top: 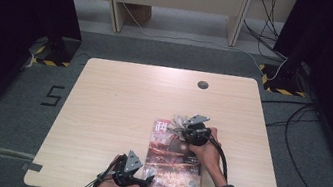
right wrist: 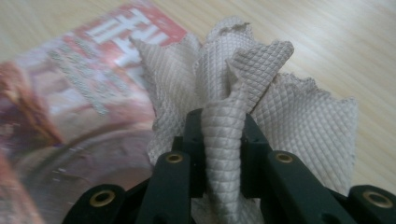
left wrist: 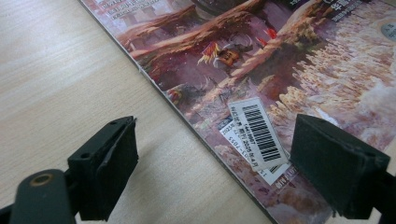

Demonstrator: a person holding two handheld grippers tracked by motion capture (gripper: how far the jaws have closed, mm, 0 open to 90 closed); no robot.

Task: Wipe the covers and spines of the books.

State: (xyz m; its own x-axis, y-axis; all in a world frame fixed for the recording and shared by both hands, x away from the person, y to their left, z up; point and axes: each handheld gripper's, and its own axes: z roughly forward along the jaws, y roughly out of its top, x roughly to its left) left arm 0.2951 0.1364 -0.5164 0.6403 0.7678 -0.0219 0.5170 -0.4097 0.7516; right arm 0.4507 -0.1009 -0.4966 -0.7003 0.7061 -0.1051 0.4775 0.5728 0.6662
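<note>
A magazine [top: 171, 161] with a reddish cover lies flat on the wooden table [top: 117, 101], near its front edge. My right gripper [top: 188, 126] is shut on a crumpled beige waffle-weave cloth [right wrist: 243, 98], which rests on the magazine's far right corner [right wrist: 107, 70] and spills onto the wood. My left gripper [top: 146, 179] stands open at the magazine's near left corner, one jaw over bare wood and the other over the cover beside a white barcode label [left wrist: 259, 133]. The magazine's spine edge [left wrist: 187, 119] runs between its jaws. Nothing is pressed between them.
A round cable hole [top: 203, 84] sits near the table's far edge. Cables run over the grey floor to the right of the table. Table legs of another desk stand beyond the far edge.
</note>
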